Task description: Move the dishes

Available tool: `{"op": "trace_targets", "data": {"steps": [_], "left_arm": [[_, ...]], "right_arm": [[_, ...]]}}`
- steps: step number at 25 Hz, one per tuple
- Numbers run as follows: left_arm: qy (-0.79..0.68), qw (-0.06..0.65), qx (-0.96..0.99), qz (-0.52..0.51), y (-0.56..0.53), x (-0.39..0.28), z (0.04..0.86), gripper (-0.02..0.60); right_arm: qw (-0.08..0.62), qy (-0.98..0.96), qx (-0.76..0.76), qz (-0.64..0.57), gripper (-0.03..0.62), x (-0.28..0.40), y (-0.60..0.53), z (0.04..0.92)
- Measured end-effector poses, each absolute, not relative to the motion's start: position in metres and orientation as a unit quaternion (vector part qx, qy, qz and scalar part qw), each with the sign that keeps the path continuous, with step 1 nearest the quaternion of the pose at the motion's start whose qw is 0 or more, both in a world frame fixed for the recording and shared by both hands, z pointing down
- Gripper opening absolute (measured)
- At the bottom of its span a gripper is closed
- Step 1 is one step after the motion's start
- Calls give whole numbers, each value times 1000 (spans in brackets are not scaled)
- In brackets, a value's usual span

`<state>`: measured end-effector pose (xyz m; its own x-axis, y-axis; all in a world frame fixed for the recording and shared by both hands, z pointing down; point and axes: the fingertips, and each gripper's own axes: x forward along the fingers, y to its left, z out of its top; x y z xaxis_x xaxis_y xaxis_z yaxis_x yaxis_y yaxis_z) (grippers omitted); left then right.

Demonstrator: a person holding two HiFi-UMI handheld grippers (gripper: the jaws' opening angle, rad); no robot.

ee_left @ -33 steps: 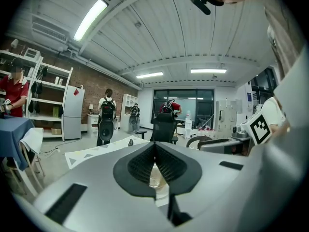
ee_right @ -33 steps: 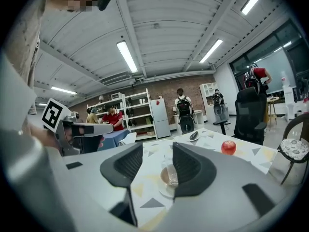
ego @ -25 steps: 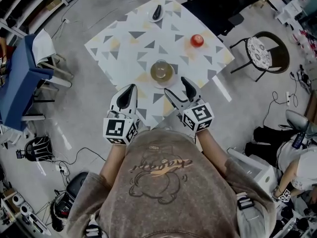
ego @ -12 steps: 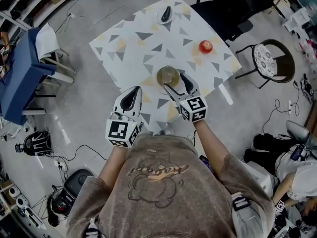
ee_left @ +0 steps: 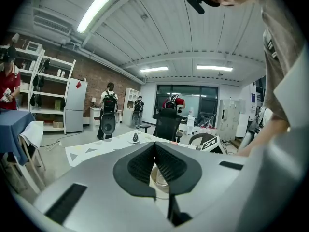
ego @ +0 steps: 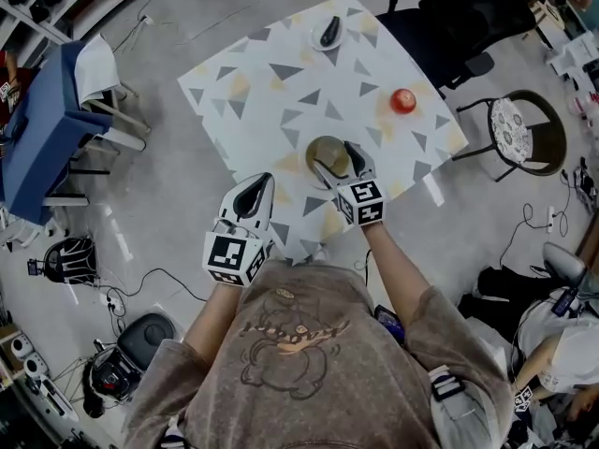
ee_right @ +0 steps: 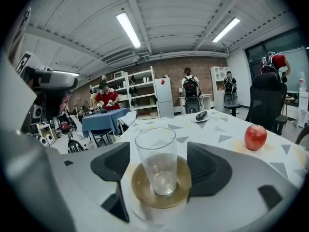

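Note:
A clear, empty glass (ee_right: 157, 161) stands upright on a round brown saucer (ee_right: 161, 190) near the front of the triangle-patterned table (ego: 271, 92). My right gripper (ee_right: 159, 170) is open and its jaws have just been opening wider. The glass (ego: 328, 152) stands between them, and neither pad touches it. In the head view the right gripper (ego: 338, 159) reaches the saucer (ego: 318, 144) from the near side. My left gripper (ego: 255, 195) hovers shut over the table's near left edge with nothing in it. In its own view the left gripper (ee_left: 155, 164) shows its pads meeting.
A red apple (ego: 403, 100) lies to the right on the table. At the far edge a small white plate (ego: 329, 34) holds a dark object. A black office chair (ego: 449, 26) and a round stool (ego: 520, 129) stand to the right, a blue-draped table (ego: 42, 124) to the left.
My right gripper has moved forward and down to the glass and saucer, which now sit between its jaws. The left gripper has barely shifted.

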<state>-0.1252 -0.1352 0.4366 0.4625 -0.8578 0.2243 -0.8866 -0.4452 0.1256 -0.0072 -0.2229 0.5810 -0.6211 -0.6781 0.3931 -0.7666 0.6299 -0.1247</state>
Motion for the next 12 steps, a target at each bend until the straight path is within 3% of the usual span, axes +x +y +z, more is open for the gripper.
{"op": "trace_targets", "data": {"steps": [12], "left_arm": [[-512, 126, 847, 72, -146, -128, 446, 17]], "right_arm": [[177, -893, 397, 116, 293, -18, -235, 592]]}}
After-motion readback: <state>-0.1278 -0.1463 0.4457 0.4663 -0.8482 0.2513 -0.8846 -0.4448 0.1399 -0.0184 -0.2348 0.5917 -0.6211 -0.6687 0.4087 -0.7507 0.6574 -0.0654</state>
